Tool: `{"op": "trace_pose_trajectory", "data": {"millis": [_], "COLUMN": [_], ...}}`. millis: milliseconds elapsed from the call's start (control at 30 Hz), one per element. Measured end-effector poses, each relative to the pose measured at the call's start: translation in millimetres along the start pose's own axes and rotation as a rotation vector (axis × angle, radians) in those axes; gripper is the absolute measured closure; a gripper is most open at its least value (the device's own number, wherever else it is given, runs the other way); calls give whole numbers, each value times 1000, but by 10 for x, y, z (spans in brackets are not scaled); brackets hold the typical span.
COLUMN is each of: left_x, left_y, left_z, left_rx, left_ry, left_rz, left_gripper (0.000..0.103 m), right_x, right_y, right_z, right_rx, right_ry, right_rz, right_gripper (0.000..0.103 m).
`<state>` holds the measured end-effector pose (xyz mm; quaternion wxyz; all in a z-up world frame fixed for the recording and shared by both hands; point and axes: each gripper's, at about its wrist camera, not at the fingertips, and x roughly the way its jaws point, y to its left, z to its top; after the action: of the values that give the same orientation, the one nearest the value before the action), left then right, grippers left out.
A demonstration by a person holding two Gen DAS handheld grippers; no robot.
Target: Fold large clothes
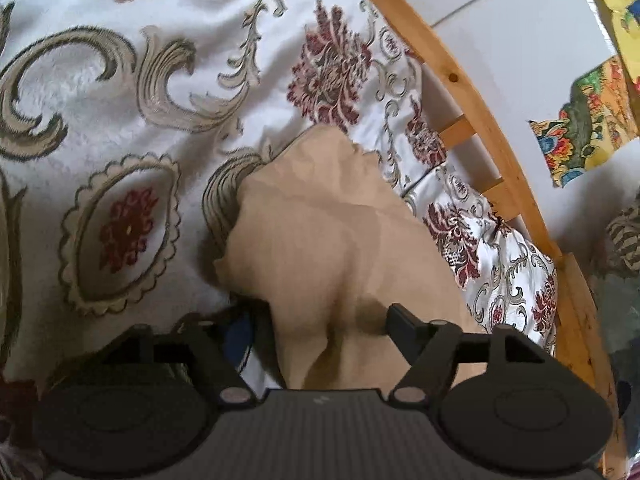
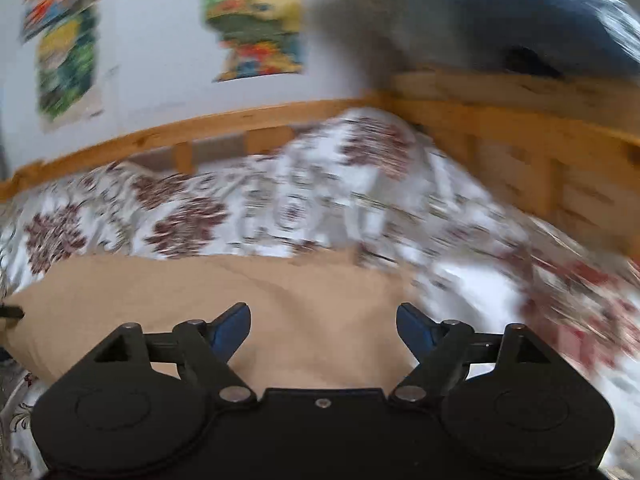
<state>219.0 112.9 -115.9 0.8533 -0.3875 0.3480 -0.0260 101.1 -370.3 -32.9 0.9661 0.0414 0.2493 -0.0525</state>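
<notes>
Tan garment (image 1: 320,240) bunched on the floral bedspread (image 1: 120,80) near the wooden bed rail (image 1: 472,92), left gripper (image 1: 324,328) spread wide with cloth draped between its fingers, right gripper (image 2: 324,328) spread wide over the flat tan cloth, blurred view

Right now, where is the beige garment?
The beige garment lies on the floral bedspread, near the wooden bed rail; in both wrist views it spreads between the open fingers.
</notes>
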Motion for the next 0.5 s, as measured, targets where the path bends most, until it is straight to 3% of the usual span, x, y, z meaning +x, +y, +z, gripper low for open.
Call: {"op": "trace_pose_trajectory", "data": {"millis": [33,67,133,233,400,500], "left_x": [-16,-33,-94,-249,-354,-344], "left_y": [-6,5,36,39,60,140], "left_z": [3,7,-12,-91,-162,-148], "left_rx": [7,5,-25,-30,-21,-84], "left_ry": [-13,-16,-24,-49,-48,-42], "left_rz": [1,7,-3,4,32,29], "left_gripper": [62,65,82,92,93,81], "right_x": [101,196,308,372,491,473], "right_y": [130,257,398,465,372,411], "right_z": [14,16,-21,-113,-375,-374], "right_rx": [-20,-26,-3,17,17,24], "right_ry": [8,21,48,93,193,168], "right_rz": [24,43,66,80,73,61], "right_gripper": [19,19,19,14,7,8]}}
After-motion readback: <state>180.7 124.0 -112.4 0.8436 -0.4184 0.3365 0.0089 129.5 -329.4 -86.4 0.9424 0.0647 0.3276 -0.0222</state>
